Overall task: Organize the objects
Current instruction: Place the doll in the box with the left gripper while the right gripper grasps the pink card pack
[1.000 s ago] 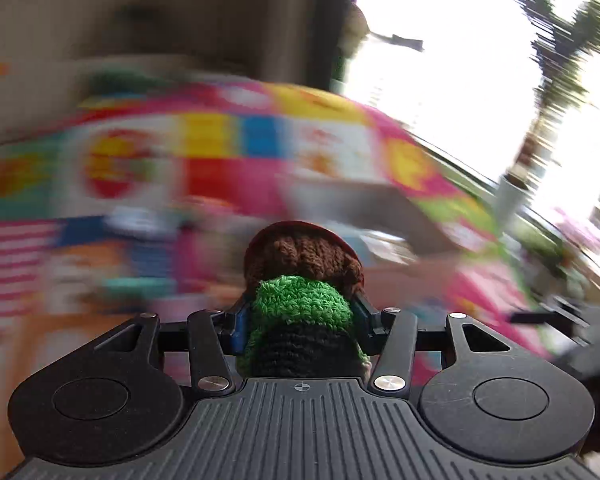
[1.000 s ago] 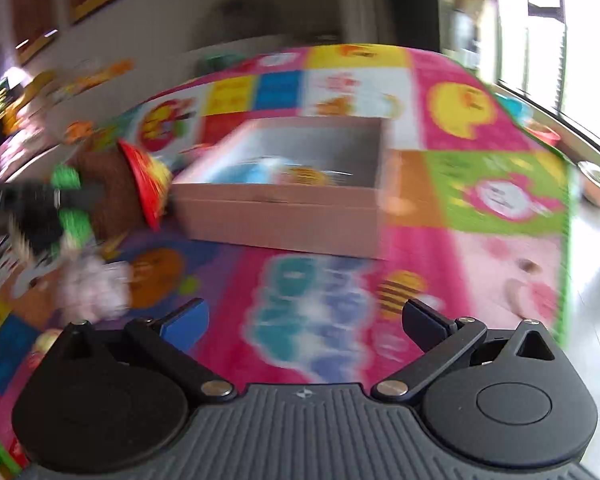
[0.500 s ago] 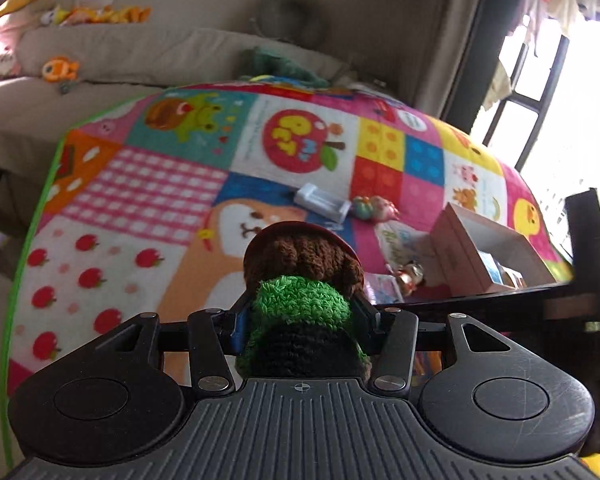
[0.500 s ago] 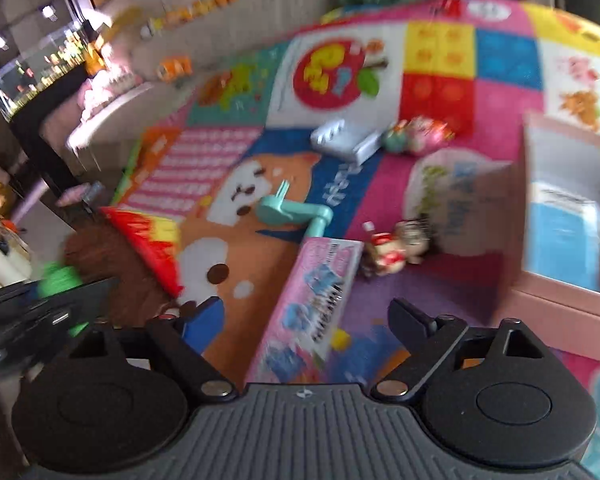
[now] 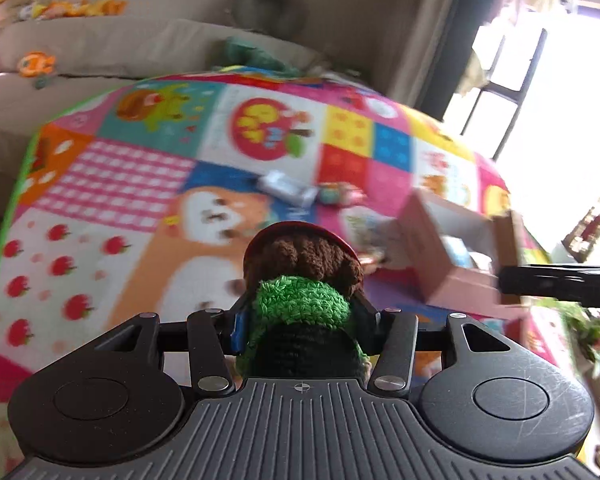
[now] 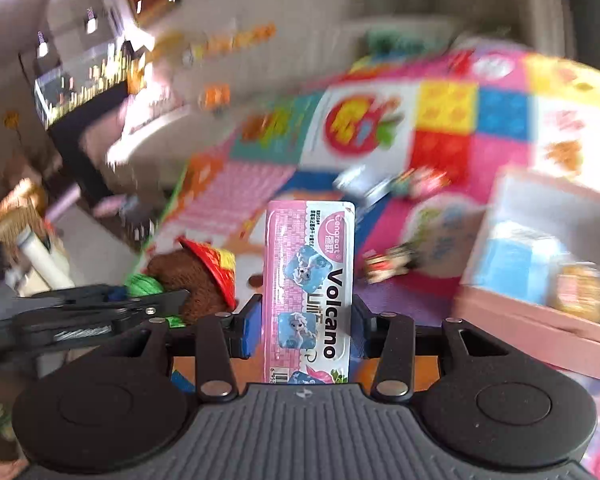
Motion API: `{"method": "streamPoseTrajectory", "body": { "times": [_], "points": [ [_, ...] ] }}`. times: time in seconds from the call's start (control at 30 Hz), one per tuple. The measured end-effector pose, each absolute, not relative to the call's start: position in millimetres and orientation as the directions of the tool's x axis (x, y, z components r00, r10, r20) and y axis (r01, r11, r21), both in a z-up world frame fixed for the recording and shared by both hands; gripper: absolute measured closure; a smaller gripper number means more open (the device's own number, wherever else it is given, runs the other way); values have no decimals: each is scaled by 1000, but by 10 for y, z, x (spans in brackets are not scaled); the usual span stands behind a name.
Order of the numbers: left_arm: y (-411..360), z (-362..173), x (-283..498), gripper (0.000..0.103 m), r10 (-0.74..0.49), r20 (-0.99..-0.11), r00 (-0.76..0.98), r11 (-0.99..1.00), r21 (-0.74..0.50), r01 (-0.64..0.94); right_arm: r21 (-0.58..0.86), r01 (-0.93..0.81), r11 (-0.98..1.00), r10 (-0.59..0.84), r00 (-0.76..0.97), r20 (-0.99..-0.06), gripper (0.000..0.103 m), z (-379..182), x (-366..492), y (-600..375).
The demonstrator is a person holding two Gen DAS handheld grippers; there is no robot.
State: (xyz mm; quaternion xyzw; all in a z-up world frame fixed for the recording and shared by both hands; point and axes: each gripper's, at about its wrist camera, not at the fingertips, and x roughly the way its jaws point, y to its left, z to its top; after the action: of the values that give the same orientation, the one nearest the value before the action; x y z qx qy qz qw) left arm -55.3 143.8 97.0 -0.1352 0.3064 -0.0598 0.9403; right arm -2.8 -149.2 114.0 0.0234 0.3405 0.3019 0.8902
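Left tool point(image 5: 304, 316) clenched on crocheted doll point(image 5: 302, 280), held above play mat point(image 5: 112, 184). Right tool point(image 6: 306, 320) clamps pink Volcano snack pack point(image 6: 310, 292) upright. Pink box point(image 6: 540, 280) at 3 o'clock on mat.

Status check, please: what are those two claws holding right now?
Left claw shut on crocheted doll. Right claw shut on pink snack pack. Pink box ahead, path open.

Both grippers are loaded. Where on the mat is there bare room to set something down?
The strawberry and pink-check squares on the mat's left side look bare. It is crowded between the white tray, the small toys and the pink box, which already holds a blue pack. The left gripper holds the crochet doll, the right gripper the Volcano pack.
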Motion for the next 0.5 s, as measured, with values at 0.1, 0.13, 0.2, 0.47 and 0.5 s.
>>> {"method": "streamPoseTrajectory", "body": {
  "times": [0.1, 0.13, 0.2, 0.47, 0.5],
  "points": [
    [1098, 1102, -386, 49, -292, -545, 786, 939, -321, 126, 169, -419, 892, 438, 711, -551, 59, 1214, -270, -2117],
    [957, 1145, -303, 49, -326, -540, 776, 930, -330, 161, 158, -374, 914, 397, 740, -543, 59, 1210, -326, -2321],
    [667, 1220, -102, 49, -379, -532, 757, 914, -342, 218, 183, -292, 939, 344, 768, -540, 59, 1180, -388, -2702],
    [-494, 1231, 1036, 49, -533, -514, 672, 843, -398, 363, 287, -118, 951, 257, 816, -517, 62, 854, -404, -3559],
    [-608, 1208, 1166, 48, -543, -499, 675, 835, -406, 372, 299, -114, 947, 262, 815, -517, 62, 812, -390, -3601]
  ]
}}
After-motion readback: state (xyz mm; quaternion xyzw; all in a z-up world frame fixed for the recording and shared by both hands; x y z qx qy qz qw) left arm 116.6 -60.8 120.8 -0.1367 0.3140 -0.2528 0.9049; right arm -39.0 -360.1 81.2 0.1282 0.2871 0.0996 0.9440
